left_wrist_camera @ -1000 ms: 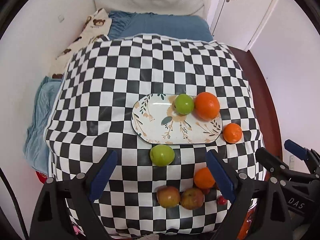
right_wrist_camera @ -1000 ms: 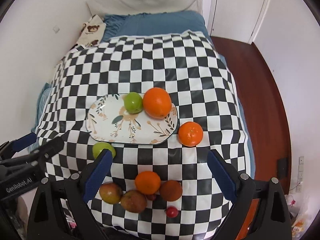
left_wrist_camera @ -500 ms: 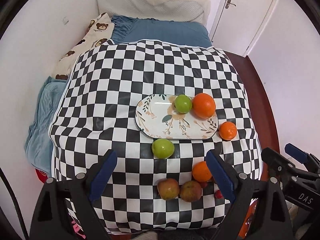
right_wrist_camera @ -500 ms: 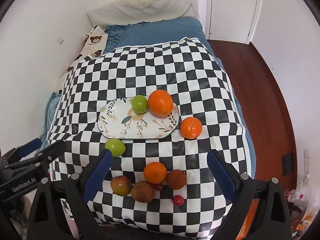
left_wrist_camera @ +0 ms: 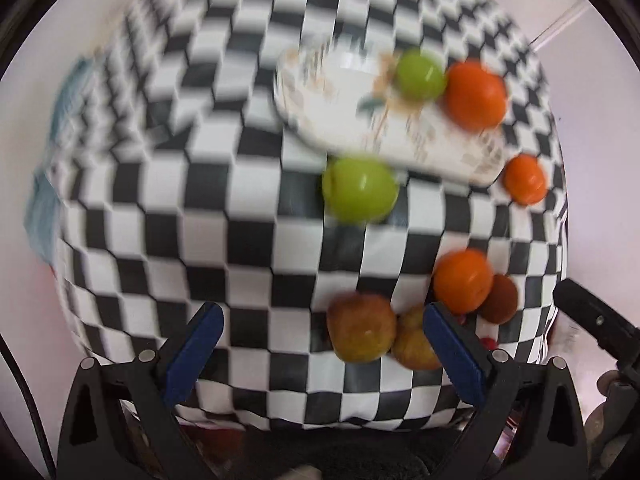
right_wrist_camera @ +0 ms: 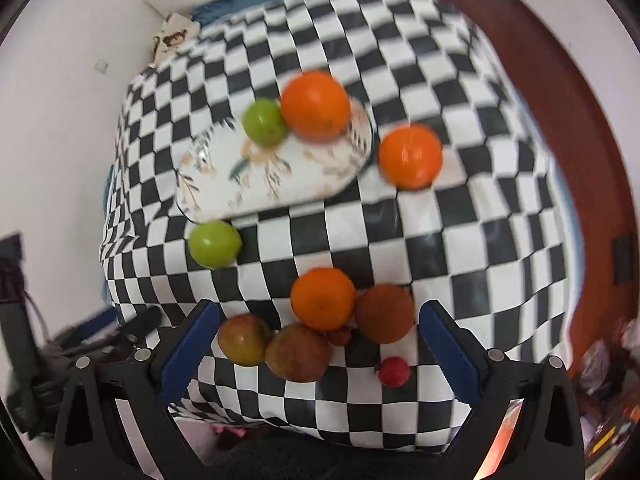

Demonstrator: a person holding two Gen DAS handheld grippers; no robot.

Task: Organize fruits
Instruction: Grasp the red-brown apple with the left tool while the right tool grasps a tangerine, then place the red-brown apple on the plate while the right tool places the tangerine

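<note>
The oval plate (right_wrist_camera: 224, 184) on the checkered bench (right_wrist_camera: 460, 240) is taken as landmark. A green apple (right_wrist_camera: 264, 122) and a large orange (right_wrist_camera: 315, 105) are already seated at its far end. A second green apple (right_wrist_camera: 215, 244) lies just off its near left corner, and a loose orange (right_wrist_camera: 410, 156) just off its right end. Well nearer than the plate, a cluster is seen: an orange (right_wrist_camera: 322, 298), a brown round fruit (right_wrist_camera: 384, 314), two reddish apples (right_wrist_camera: 244, 340) and a small red fruit (right_wrist_camera: 394, 371).

The step is judged to be an approach to the loose fruit. A single fruit should be singled out, straddled squarely by both fingers, and closed on gently at its widest part, so that neighbours are not set rolling.

The right hand-held gripper (right_wrist_camera: 318, 338) is held wide open and empty above the cluster, which lies between its fingers. The left hand-held gripper (left_wrist_camera: 320, 340) is likewise spread and empty, one reddish apple (left_wrist_camera: 362, 328) lying between its fingers; this view is blurred.
</note>
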